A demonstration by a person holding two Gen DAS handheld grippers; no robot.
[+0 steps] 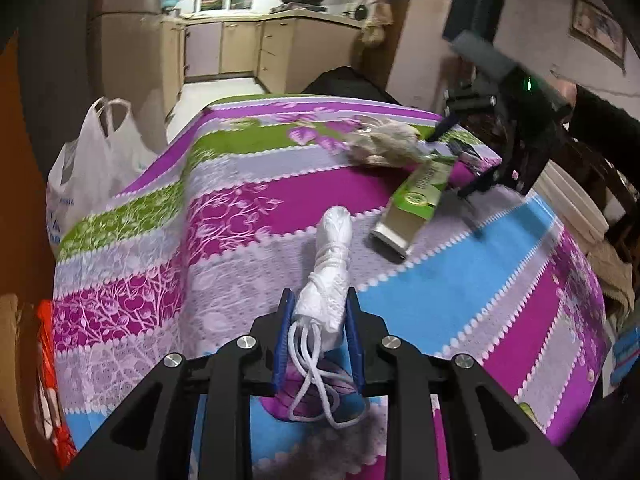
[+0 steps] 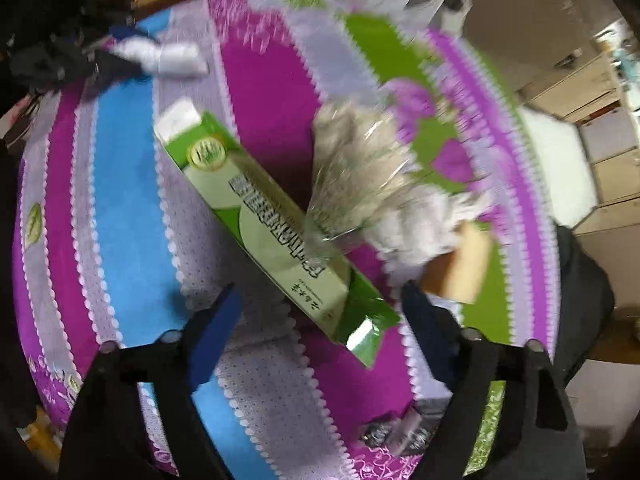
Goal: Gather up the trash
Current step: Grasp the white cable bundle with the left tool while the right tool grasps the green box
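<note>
Covering the table, a striped cloth [image 1: 248,208] faces kitchen cabinets [image 1: 240,46].

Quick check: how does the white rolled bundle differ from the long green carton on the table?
The white rolled bundle is soft, crinkled and tied with cord; the green carton is a rigid printed box. The bundle is clamped in the left gripper; the carton lies loose on the tablecloth, below the right gripper, whose jaws stand apart. Both are elongated.

a table covered in a striped purple, green, blue and lilac floral cloth [image 1: 248,208]. lying on it: a long green carton [image 1: 416,196], touching a crumpled clear wrapper [image 1: 384,144] beside it.
</note>
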